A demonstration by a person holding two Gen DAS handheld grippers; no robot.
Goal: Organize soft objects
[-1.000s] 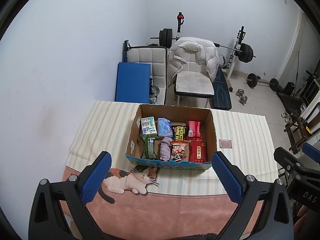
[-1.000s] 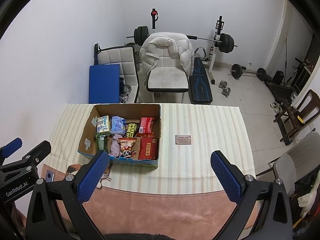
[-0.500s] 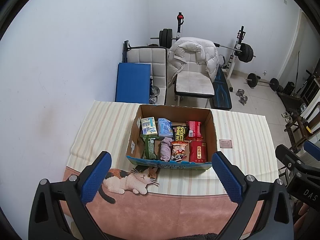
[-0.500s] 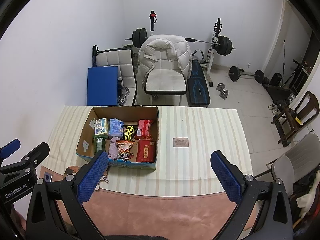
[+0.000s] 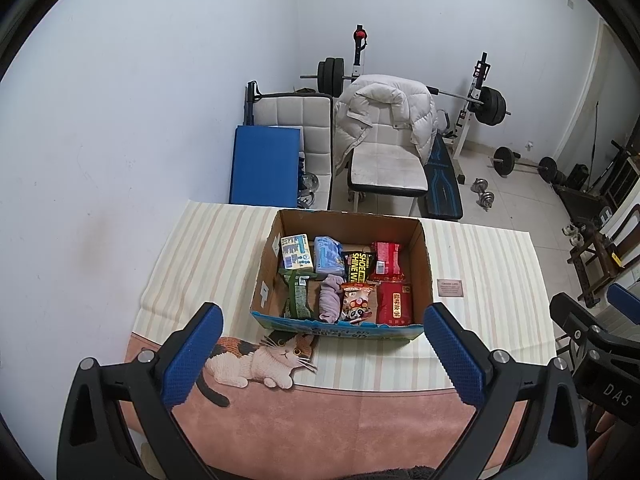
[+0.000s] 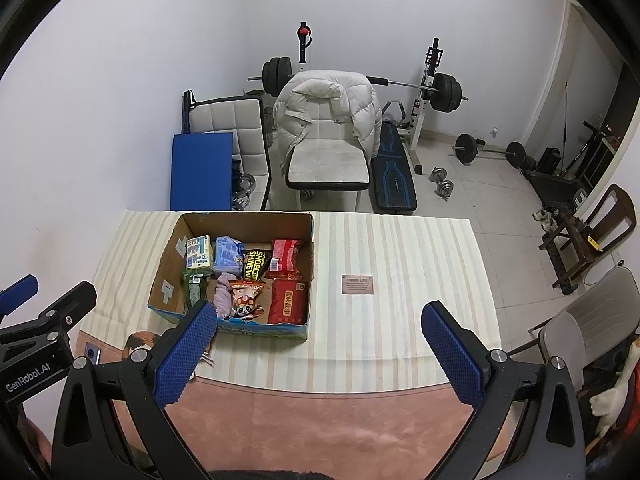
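An open cardboard box point(image 5: 424, 264) point(image 6: 168, 256) stands on a striped tablecloth point(image 5: 208, 256). Inside lie several soft packets: a lilac rolled cloth point(image 5: 330, 302) point(image 6: 224, 296), two red packs point(image 5: 394, 304) point(image 6: 286, 300), a blue pack point(image 5: 328, 254), a green pack point(image 5: 298, 296), a panda snack bag point(image 5: 358, 304) and a black shoe-shine pouch point(image 5: 358, 266). My left gripper point(image 5: 320, 354) hangs open above the table's near edge, short of the box. My right gripper point(image 6: 316, 346) is open too, to the right of the box, with nothing between its fingers.
A small card point(image 6: 357, 284) lies on the cloth right of the box. A cat picture point(image 5: 268, 356) is printed near the front. Behind the table stand a white chair with a puffy jacket point(image 5: 384, 120), a blue mat point(image 5: 264, 168) and weight equipment point(image 6: 440, 88). A grey chair point(image 6: 592, 320) sits right.
Both grippers have drifted slightly; in the right wrist view the box and table have shifted a little up and left. Both stay open and hold nothing.
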